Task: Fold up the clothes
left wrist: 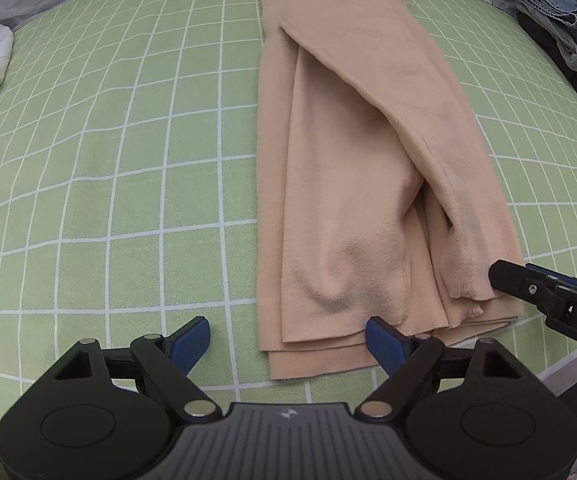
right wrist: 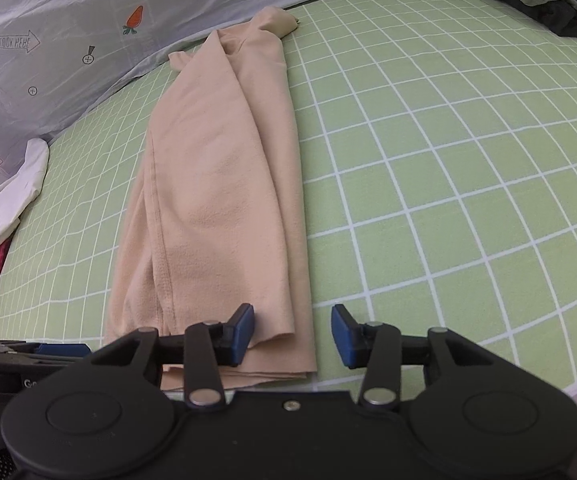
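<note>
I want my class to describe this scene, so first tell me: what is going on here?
A person is folding clothes on a bed with a green checked sheet, using a hand-held gripper in each hand. A beige garment lies folded into a long narrow strip. Both grippers sit at its near end: the left gripper is open over the left corner, and the right gripper is open over the right corner. Neither grips the cloth. White clothes and a denim pile wait at the sides.

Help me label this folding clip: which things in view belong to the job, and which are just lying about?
In the job:
- peach garment
- left tongs
- right tongs

Lying about:
- white cloth
- denim pile
- carrot-print sheet
</note>
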Demonstrator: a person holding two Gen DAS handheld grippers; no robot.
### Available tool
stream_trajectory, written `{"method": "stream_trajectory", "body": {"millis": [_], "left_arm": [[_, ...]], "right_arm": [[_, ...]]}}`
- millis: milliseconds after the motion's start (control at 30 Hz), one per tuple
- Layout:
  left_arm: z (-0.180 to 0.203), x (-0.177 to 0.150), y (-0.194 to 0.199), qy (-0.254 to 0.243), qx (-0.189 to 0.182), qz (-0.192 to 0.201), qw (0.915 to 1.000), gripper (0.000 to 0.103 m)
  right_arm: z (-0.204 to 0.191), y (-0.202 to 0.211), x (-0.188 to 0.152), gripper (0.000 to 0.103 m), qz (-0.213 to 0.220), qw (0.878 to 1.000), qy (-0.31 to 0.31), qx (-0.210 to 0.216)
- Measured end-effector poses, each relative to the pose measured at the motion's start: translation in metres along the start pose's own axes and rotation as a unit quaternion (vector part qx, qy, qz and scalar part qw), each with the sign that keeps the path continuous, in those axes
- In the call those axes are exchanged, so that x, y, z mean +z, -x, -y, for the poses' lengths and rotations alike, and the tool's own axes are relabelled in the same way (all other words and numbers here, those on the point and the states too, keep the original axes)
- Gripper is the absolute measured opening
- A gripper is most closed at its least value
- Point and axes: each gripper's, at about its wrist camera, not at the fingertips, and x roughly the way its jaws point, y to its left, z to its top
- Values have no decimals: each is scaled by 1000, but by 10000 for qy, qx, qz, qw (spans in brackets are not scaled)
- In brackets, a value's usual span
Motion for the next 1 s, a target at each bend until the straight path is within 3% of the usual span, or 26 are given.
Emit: {"method": "stream_trajectory", "body": {"millis": [67,133,167,200,267,500,800,1000], "left_arm": [[6,-6,1,-72,-59,143,9999,71],[12,-11,4,-189,-175,291,9992,57],[15,-14,5,-193,-234,322,9990,48],[17,-17,6,-191,-296,349,9988,36],[18,-16,6,-9,-499,319,9982,17],[14,11,24,341,-547,373,9972,14],[-4,63,70,442,-649,1158,9902,13],[-10,86,83,520,-620,1398,9869,12]], "right_arm": [[-3,-1,0,38,-22,9999,146,-3],[-3,-2,-1,25,-66,9998,167,102],[-4,-1,-2,20,-59,9997,194,112],[-5,0,-2,8,-34,9996,261,93],[-8,2,-4,7,16,9992,394,55],[-16,19,9,6,403,9975,573,56],[-27,31,41,6,972,9932,626,165],[-36,30,64,6,1267,9890,734,196]]}}
